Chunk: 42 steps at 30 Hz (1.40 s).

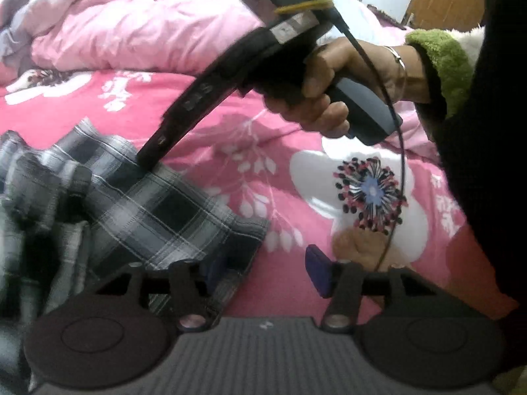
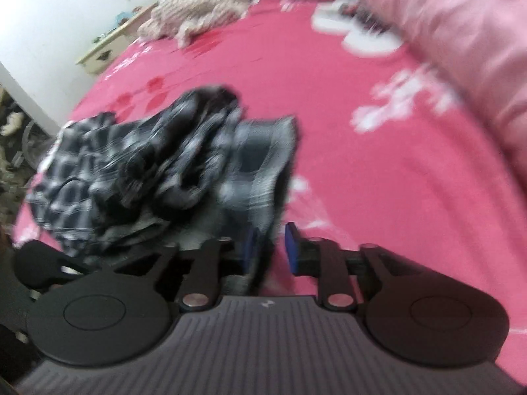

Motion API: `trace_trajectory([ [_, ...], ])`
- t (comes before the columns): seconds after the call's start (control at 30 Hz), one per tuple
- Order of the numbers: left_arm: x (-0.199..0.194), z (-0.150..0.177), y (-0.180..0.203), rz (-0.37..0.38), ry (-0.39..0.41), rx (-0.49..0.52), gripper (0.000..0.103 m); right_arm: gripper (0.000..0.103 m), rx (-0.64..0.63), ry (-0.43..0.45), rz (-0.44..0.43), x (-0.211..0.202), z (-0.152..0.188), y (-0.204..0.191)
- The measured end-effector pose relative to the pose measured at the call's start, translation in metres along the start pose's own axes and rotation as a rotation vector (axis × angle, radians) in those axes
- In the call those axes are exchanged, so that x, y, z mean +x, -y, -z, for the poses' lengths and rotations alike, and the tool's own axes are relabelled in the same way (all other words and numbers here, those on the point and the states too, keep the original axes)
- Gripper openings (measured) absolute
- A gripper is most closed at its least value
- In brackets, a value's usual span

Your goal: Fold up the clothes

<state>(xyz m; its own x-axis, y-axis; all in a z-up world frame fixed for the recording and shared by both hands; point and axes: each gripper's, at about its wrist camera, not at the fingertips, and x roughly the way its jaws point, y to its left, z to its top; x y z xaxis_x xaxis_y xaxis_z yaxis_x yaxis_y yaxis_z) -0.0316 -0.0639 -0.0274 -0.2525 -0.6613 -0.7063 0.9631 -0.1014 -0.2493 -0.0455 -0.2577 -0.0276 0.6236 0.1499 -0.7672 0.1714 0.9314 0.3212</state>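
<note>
A black, grey and white plaid garment (image 1: 148, 204) lies crumpled on the pink flowered bedsheet (image 1: 263, 125). My left gripper (image 1: 266, 273) is open just above the sheet; the garment's near corner drapes over its left finger and its right pad is bare. In the left wrist view a person's hand (image 1: 346, 75) holds my right gripper (image 1: 148, 161), whose tip touches the top of the garment. In the blurred right wrist view, a fold of the garment (image 2: 131, 171) hangs between the pads of the right gripper (image 2: 270, 250). A narrow gap shows beside the right pad.
A rumpled light pink quilt (image 1: 131, 23) (image 2: 461, 33) is heaped along the back of the bed. A beige knitted garment (image 2: 197, 13) lies at the far end. The bed's left edge drops to a cluttered floor (image 2: 13, 125). A black cable (image 1: 400, 171) hangs from the right gripper.
</note>
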Motion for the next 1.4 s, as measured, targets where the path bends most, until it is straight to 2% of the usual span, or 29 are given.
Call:
trace_trajectory([
  [0.1, -0.020, 0.001, -0.011, -0.003, 0.041, -0.074, 0.060, 0.022, -0.051, 0.081, 0.033, -0.014, -0.010, -0.003],
  [0.17, -0.026, 0.001, -0.021, -0.007, 0.061, -0.141, 0.061, 0.022, -0.106, 0.106, 0.009, -0.010, -0.016, -0.010],
  [0.27, -0.022, 0.004, -0.038, -0.014, 0.059, -0.243, 0.061, 0.019, -0.192, 0.142, -0.025, 0.010, -0.026, -0.027],
  [0.3, -0.017, 0.006, -0.043, -0.012, 0.048, -0.268, 0.061, 0.019, -0.211, 0.155, -0.009, 0.022, -0.029, -0.030],
  [0.37, -0.006, 0.011, -0.050, -0.011, 0.019, -0.299, 0.059, 0.018, -0.191, 0.145, 0.036, 0.047, -0.035, -0.022],
  [0.4, -0.003, 0.013, -0.051, -0.012, 0.015, -0.305, 0.059, 0.016, -0.162, 0.138, 0.086, 0.059, -0.038, -0.012],
  [0.47, -0.002, 0.014, -0.050, -0.017, 0.024, -0.299, 0.060, 0.017, -0.056, 0.161, 0.093, 0.062, -0.049, 0.004],
  [0.5, -0.002, 0.014, -0.049, -0.020, 0.023, -0.295, 0.060, 0.018, 0.005, 0.177, 0.085, 0.055, -0.054, 0.007],
  [0.57, -0.002, 0.016, -0.046, -0.031, 0.023, -0.274, 0.060, 0.023, 0.114, 0.199, 0.002, 0.037, -0.061, 0.009],
  [0.6, -0.002, 0.017, -0.044, -0.038, 0.023, -0.260, 0.061, 0.027, 0.200, 0.177, -0.088, 0.031, -0.064, 0.013],
  [0.67, -0.004, 0.020, -0.041, -0.047, 0.026, -0.240, 0.062, 0.053, 0.354, 0.081, -0.232, 0.034, -0.063, 0.020],
  [0.7, -0.003, 0.021, -0.040, -0.048, 0.029, -0.232, 0.063, 0.056, 0.425, 0.022, -0.292, 0.039, -0.062, 0.023],
  [0.8, -0.001, 0.021, -0.037, -0.042, 0.037, -0.220, 0.066, 0.060, 0.523, -0.063, -0.323, 0.057, -0.059, 0.028],
  [0.9, 0.000, 0.022, -0.036, -0.043, 0.038, -0.199, 0.066, 0.067, 0.527, -0.119, -0.302, 0.077, -0.064, 0.027],
  [0.97, 0.000, 0.022, -0.036, -0.041, 0.038, -0.197, 0.066, 0.073, 0.512, -0.140, -0.309, 0.085, -0.070, 0.023],
  [1.0, 0.001, 0.021, -0.036, -0.039, 0.038, -0.201, 0.067, 0.080, 0.509, -0.148, -0.317, 0.086, -0.072, 0.021],
  [1.07, 0.002, 0.021, -0.036, -0.036, 0.039, -0.212, 0.067, 0.084, 0.502, -0.164, -0.333, 0.087, -0.074, 0.015],
  [1.17, 0.003, 0.020, -0.037, -0.035, 0.040, -0.215, 0.067, 0.084, 0.481, -0.191, -0.363, 0.088, -0.076, 0.005],
  [1.33, 0.004, 0.020, -0.034, -0.044, 0.038, -0.202, 0.067, 0.082, 0.408, -0.215, -0.331, 0.095, -0.074, -0.011],
  [1.37, 0.005, 0.020, -0.034, -0.047, 0.038, -0.201, 0.067, 0.067, 0.401, -0.210, -0.325, 0.095, -0.075, -0.013],
  [1.4, 0.005, 0.020, -0.033, -0.050, 0.037, -0.200, 0.067, 0.037, 0.394, -0.205, -0.318, 0.095, -0.075, -0.016],
])
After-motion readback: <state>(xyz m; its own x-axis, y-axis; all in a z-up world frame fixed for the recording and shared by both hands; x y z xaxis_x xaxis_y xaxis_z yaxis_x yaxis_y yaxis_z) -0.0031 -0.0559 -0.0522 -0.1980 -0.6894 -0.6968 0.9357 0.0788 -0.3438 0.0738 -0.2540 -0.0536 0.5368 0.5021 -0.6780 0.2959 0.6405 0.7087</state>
